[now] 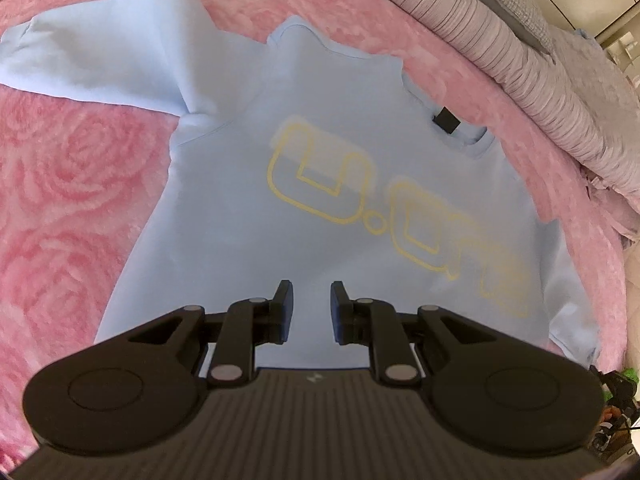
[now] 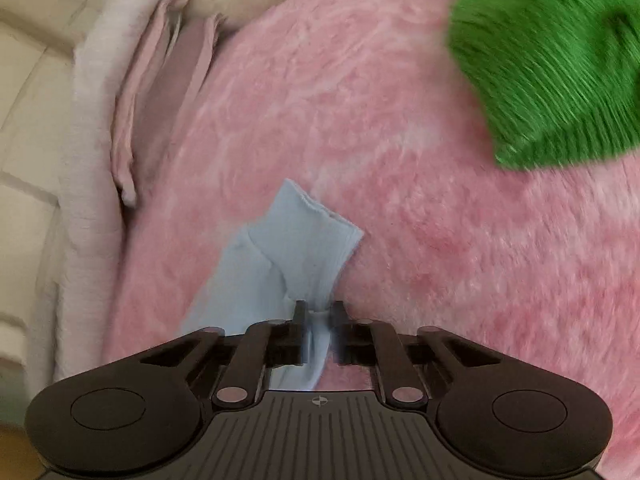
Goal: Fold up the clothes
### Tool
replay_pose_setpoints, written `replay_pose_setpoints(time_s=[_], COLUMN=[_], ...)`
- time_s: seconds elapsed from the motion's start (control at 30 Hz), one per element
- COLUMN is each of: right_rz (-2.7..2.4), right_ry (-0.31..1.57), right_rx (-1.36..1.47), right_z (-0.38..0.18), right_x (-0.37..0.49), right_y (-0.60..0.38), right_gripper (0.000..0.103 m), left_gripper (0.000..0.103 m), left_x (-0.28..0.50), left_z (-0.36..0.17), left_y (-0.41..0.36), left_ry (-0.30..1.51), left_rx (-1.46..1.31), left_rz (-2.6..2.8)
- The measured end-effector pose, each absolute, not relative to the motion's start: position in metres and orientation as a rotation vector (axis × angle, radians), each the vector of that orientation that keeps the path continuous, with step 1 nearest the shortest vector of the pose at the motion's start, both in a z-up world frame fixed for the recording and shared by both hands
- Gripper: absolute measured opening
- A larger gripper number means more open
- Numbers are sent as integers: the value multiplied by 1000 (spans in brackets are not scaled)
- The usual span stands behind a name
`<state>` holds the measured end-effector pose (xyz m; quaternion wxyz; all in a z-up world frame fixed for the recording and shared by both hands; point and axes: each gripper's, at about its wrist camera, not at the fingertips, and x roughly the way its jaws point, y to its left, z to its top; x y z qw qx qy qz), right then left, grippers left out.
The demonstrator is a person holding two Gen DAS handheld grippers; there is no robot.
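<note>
The right gripper (image 2: 319,312) is pinching the blue sweatshirt's cuff (image 2: 308,236) on the pink blanket (image 2: 440,200); the left gripper (image 1: 311,306) is hovering open above the sweatshirt's printed chest (image 1: 320,220), shown only in its own view.

Open pink rose-patterned fleece blanket (image 2: 400,160) lies ahead of the right claw (image 2: 318,314); a fuzzy green garment (image 2: 560,60) blocks the upper right, folded pinkish bedding (image 2: 160,92) the left.

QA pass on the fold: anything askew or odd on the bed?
One oddity: the sweatshirt lies skewed on the blanket, one sleeve flung sideways. The right gripper pinches the other cuff. No damage shows.
</note>
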<state>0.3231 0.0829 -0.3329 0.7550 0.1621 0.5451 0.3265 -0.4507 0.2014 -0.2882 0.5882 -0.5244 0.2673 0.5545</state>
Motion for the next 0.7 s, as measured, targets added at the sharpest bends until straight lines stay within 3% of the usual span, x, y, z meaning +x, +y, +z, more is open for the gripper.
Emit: replay_pose_setpoints(time_s=[0.13, 0.23, 0.3, 0.37, 0.47, 0.53, 0.7], right_rz=[613, 558, 530, 482, 314, 265, 447], right_ry=[1056, 1110, 1160, 1128, 1022, 1006, 1232], right_rx=[370, 308, 270, 265, 242, 297, 422], right_z=[-300, -306, -313, -307, -282, -271, -276], right_x=[308, 294, 287, 279, 259, 248, 201], right_y=[44, 33, 34, 35, 34, 33, 53], right_gripper=[5, 7, 13, 30, 44, 47, 47], left_gripper=[15, 15, 15, 19, 26, 27, 29], left_x=[-459, -474, -488, -508, -540, -567, -640], left_z=[-282, -285, -287, -287, -288, -288, -296], left_y=[196, 191, 188, 186, 181, 183, 198], left_ry=[611, 591, 572, 529, 458, 396, 225], left_rx=[-1213, -1249, -1281, -1303, -1334, -1345, -1377], left_rz=[1308, 1337, 1364, 1418, 1502, 1559, 1667])
